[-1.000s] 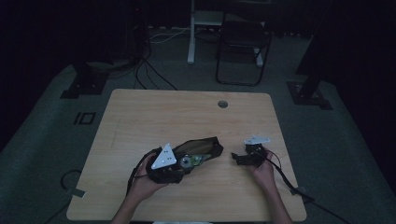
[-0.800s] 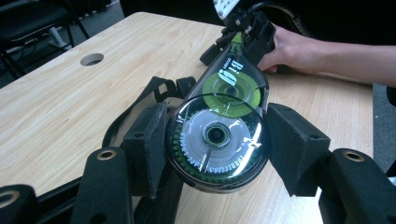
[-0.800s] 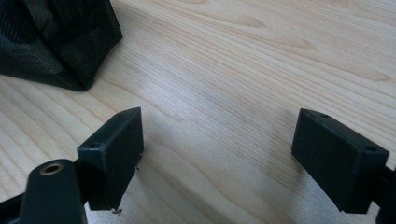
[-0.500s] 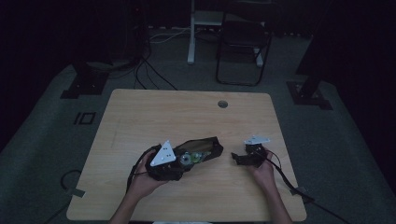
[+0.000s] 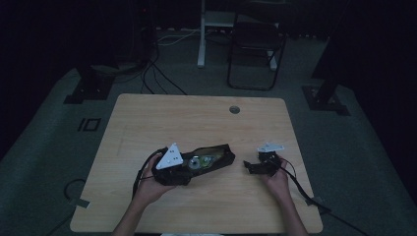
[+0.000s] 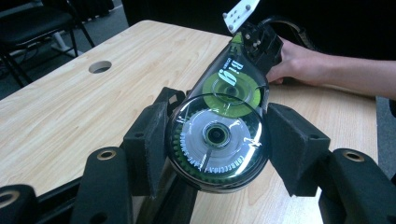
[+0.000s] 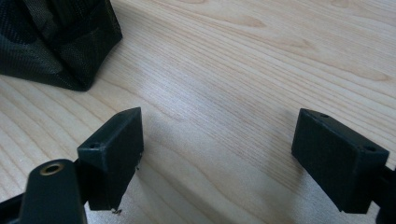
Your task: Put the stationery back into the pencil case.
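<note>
My left gripper (image 6: 217,135) is shut on a clear correction tape dispenser (image 6: 219,116) with a green reel and a white reel, its pads pressing both sides. In the high view that left gripper (image 5: 195,164) holds the dispenser (image 5: 202,161) at the near end of a black mesh pouch (image 5: 221,153) lying on the table. My right gripper (image 7: 217,154) stands open just above bare wood, nothing between its jaws, and the pouch's corner (image 7: 56,42) lies at its upper left. From above, the right gripper (image 5: 252,167) rests to the right of the pouch.
The wooden table (image 5: 172,118) has a round cable hole (image 5: 234,109) at its far edge. Beyond the table stand a chair (image 5: 255,54) and stand bases on the dark floor. Cables trail off the near right edge (image 5: 305,191).
</note>
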`<state>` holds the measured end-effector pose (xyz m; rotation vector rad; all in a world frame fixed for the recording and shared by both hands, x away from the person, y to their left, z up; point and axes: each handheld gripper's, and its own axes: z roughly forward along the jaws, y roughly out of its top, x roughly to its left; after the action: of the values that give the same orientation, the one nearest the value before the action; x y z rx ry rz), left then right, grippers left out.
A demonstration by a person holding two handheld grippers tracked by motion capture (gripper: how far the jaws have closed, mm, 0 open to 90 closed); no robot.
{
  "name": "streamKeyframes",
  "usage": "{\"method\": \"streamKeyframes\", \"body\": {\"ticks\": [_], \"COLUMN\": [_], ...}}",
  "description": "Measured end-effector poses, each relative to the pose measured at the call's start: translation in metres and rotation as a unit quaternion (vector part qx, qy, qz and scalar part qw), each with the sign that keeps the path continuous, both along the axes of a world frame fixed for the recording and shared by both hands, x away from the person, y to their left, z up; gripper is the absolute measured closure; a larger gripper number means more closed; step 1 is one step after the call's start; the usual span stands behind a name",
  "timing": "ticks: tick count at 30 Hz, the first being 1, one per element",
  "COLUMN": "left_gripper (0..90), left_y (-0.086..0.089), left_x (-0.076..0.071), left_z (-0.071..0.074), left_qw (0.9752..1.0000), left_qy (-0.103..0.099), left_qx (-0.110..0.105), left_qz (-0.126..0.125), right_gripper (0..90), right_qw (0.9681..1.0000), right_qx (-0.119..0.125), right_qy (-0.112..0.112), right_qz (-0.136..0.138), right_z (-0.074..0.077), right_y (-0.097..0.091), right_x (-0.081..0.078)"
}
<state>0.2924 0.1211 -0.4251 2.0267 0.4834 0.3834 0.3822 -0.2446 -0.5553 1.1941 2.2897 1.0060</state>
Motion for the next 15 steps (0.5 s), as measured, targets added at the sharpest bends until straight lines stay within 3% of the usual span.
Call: {"method": "streamKeyframes", "body": {"ticks": [15], "left_gripper": [41.5], "left_y": [0.0014], "left_x": [0.0096], "left_z": [-0.0003], "left_qw": [1.0], "left_qy": [0.004], "left_qx": [-0.002], "left_qz": [0.007], "right_gripper": [16.6], "right_qw": [1.0], "right_qx": [0.0], "right_qy": [0.0], "right_qz": [0.0], "right_z": [0.0], "right_y": [0.0], "right_x": [0.0]}}
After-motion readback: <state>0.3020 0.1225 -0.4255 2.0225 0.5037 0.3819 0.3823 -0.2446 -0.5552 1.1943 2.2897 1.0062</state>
